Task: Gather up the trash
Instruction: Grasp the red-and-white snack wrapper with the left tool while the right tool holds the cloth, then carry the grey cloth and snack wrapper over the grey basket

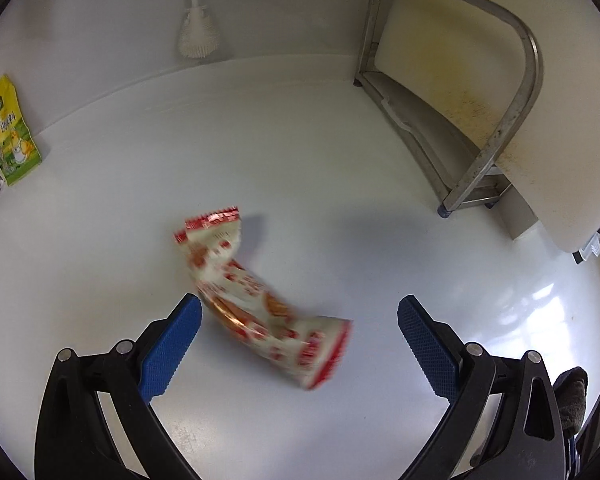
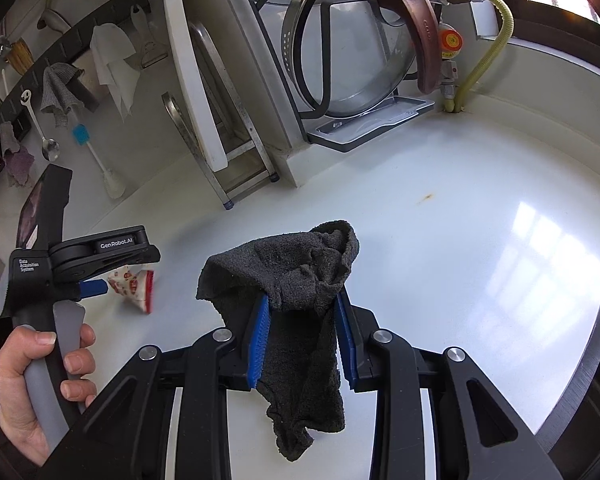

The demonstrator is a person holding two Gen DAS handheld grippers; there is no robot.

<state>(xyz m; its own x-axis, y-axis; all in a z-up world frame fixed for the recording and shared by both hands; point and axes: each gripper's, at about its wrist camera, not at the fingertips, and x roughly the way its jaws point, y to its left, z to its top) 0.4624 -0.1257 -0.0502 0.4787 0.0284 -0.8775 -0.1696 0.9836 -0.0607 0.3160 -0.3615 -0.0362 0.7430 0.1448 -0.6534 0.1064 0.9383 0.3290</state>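
Wrapper (image 1: 256, 300) lies between wide-spread left gripper (image 1: 300, 322); right gripper (image 2: 303, 334) clamps dark cloth (image 2: 300, 300).

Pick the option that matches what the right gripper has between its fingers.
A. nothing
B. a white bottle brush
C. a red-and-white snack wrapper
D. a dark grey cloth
D: in the right wrist view the right gripper has its blue pads closed on the dark grey cloth, which drapes over and hangs between them, while the red-and-white snack wrapper lies on the counter between the open fingers of the left gripper.
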